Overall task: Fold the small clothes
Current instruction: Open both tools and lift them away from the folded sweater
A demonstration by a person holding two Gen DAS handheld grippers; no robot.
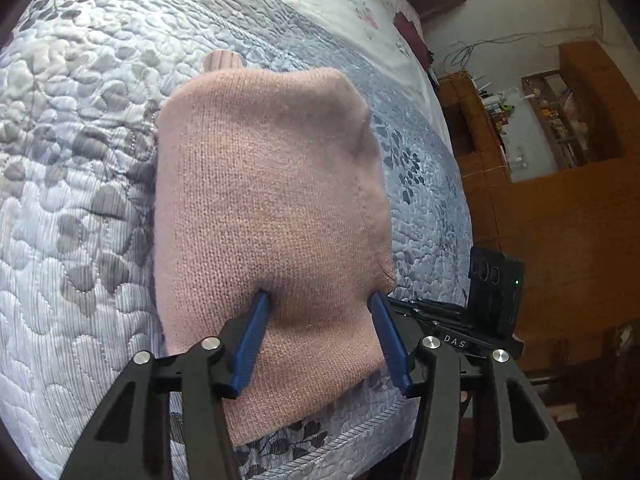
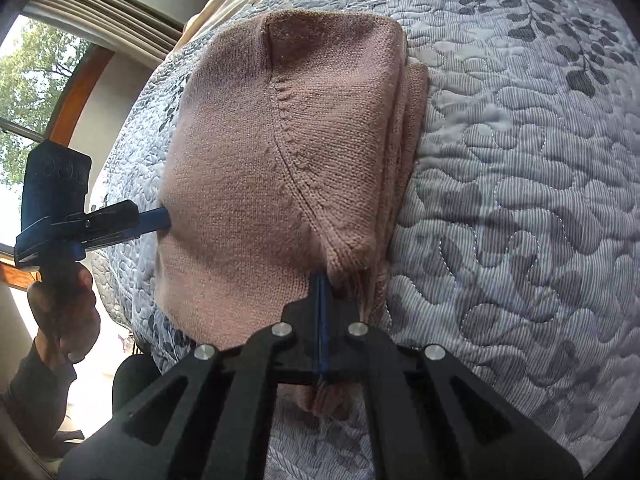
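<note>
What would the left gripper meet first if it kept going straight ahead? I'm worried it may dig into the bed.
The pink sweater. The left gripper is open, and its fingertips already seem to press into the knit. The quilt lies right beneath, so pushing on would probably press the sweater into it.

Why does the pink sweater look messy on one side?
The pink sweater lies folded on the quilt, but its layers poke out unevenly along one edge; a bunched bit hangs by the shut right gripper.

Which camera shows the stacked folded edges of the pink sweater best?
The right wrist view: the layers of the pink sweater show stacked along its side. The left wrist view shows only its smooth top.
</note>
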